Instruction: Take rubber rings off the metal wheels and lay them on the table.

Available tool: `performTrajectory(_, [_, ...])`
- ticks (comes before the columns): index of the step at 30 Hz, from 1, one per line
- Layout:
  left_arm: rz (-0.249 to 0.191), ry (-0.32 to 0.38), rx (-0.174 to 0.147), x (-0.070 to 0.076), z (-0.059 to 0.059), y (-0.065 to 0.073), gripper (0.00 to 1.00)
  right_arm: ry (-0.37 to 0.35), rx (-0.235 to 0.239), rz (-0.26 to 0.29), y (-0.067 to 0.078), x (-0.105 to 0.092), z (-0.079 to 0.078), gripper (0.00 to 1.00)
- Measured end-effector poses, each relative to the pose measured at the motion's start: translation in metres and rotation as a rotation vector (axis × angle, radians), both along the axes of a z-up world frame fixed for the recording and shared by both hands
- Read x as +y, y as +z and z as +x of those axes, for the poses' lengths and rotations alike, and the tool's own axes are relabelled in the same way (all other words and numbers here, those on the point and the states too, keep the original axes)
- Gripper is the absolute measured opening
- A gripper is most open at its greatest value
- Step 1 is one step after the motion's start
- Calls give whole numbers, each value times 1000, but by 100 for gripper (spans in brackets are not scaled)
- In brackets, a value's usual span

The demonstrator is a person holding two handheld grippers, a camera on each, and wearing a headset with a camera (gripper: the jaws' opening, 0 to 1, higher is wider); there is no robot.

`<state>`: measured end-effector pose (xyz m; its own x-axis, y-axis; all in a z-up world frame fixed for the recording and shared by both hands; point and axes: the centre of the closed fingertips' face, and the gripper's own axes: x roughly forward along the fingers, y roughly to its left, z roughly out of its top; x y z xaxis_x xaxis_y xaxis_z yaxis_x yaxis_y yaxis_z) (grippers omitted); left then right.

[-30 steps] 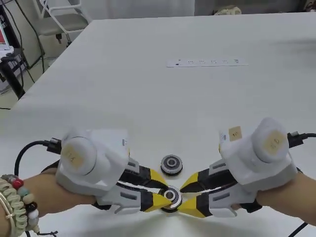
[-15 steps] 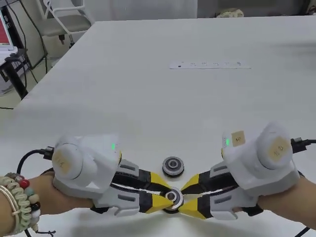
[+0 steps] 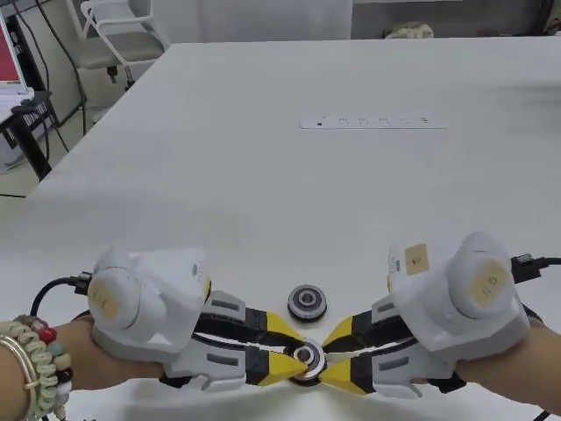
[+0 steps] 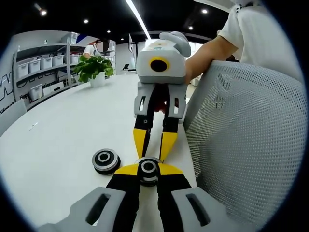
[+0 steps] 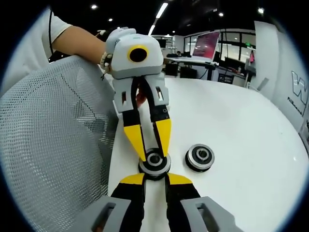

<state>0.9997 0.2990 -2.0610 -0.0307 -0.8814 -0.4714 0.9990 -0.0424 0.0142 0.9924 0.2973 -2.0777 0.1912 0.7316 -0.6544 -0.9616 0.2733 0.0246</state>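
Near edge of the white table (image 3: 263,175): I clamp my left gripper (image 3: 287,346) and right gripper (image 3: 333,349) onto one metal wheel (image 3: 304,354) from opposite sides, the yellow tips meeting around it. Its dark rubber ring (image 5: 143,168) is still on. A second wheel (image 3: 308,300) lies just beyond, untouched and apart from both tools.

On the tabletop (image 3: 263,175), the near wheel (image 3: 304,355) sits between the left hand-held gripper (image 3: 287,356) and the right hand-held gripper (image 3: 325,356), which face each other. A second wheel (image 3: 308,300) lies just behind it, and a power strip (image 3: 372,122) well beyond.
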Motion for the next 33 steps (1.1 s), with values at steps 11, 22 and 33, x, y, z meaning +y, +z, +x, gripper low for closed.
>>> performTrajectory(11, [-3,0,0,0,0,0,7,-1,25,-27,-2,-4,-1,0])
performTrajectory(22, [-3,2,-4,-1,1,0,7,-54,40,-42,-3,-5,4,0])
performTrajectory(33, [-2,10,-6,-3,3,0,7,-229,201,70,2,-13,13,0])
